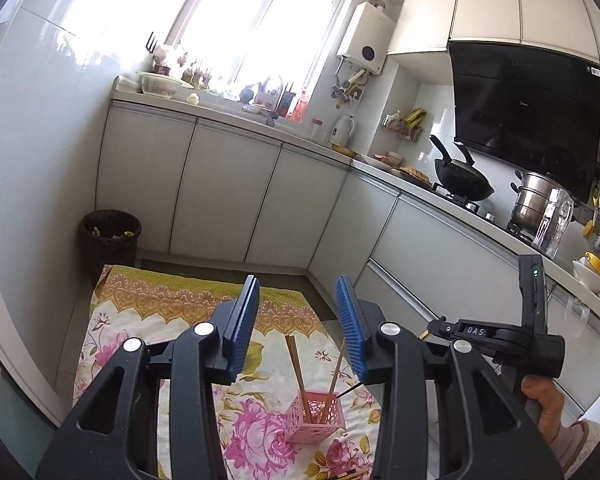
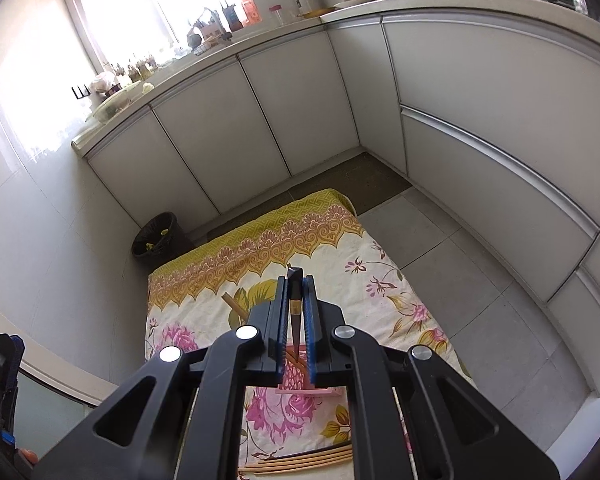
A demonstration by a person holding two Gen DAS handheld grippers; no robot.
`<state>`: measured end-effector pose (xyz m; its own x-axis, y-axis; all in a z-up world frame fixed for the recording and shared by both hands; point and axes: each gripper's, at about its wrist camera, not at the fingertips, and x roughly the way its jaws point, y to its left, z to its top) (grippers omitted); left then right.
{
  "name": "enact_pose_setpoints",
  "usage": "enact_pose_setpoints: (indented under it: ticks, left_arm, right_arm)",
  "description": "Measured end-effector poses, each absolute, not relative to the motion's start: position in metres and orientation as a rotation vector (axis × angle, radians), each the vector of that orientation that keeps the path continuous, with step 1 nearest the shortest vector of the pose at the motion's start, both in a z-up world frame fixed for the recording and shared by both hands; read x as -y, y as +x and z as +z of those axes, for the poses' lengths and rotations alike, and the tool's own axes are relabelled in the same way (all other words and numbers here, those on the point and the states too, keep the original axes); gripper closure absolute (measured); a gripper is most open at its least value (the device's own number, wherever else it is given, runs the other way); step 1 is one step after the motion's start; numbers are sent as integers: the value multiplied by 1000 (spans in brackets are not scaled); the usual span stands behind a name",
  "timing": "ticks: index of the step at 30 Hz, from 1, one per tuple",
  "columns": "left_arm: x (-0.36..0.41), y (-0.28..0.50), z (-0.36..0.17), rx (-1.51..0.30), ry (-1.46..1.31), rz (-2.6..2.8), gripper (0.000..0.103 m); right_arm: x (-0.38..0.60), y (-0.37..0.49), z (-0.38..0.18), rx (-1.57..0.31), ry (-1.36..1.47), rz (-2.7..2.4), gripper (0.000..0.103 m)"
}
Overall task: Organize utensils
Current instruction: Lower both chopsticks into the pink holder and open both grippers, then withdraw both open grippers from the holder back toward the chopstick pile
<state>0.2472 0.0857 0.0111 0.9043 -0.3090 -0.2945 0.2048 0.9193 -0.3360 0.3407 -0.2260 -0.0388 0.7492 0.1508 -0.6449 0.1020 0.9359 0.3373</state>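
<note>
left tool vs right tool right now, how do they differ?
The left tool has its blue pads apart with nothing between them; the right tool is shut on a dark chopstick.
The left tool points out over the pink perforated plastic holder; the right tool is angled down at that holder, chopstick tip at its opening.
Both are black with blue ribbed pads, above the floral cloth.

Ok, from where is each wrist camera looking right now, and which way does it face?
Left wrist: on the left tool, jaws open and empty, facing the kitchen corner and window; the right tool and a hand show at right.
Right wrist: on the right tool, tilted down at the floral cloth, jaws shut on a dark chopstick.
Shared: the cloth, pink holder, bin, cabinets.
</note>
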Motion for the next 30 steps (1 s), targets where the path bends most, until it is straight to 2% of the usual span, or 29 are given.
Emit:
enact_pose_setpoints:
  ticks: [3, 5, 6, 8, 17, 20, 22, 23, 24, 30]
  left_arm:
    - [-91, 244, 14, -339, -314, -267, 65]
    - [-95, 242, 16, -331, -323, -270, 65]
    - [-96, 241, 17, -327, -326, -270, 65]
    - [-97, 239, 18, -322, -333, -273, 65]
    - [-83, 237, 15, -356, -301, -314, 65]
    - [-75, 236, 12, -382, -266, -328, 58]
    - [-67, 236, 6, -407, -237, -348, 52]
    - [-62, 236, 3, -422, -218, -357, 48]
    - [-56, 236, -1, -443, -195, -373, 38]
    - [-8, 233, -36, -591, 0, -500, 16]
  right_arm:
    - [221, 349, -51, -764, 383, 39, 94]
    - [220, 351, -55, -778, 398, 45, 86]
    - [221, 349, -54, -770, 401, 42, 77]
    - [224, 344, -48, -742, 405, 40, 65]
    - [251, 300, -9, -613, 415, 15, 60]
    - [264, 281, -8, -604, 442, 12, 51]
    - [276, 264, -14, -594, 469, -3, 36]
    - [282, 254, -21, -594, 487, -18, 26]
    - [289, 245, -29, -600, 508, -29, 20]
    - [308, 198, -98, -760, 558, -72, 19]
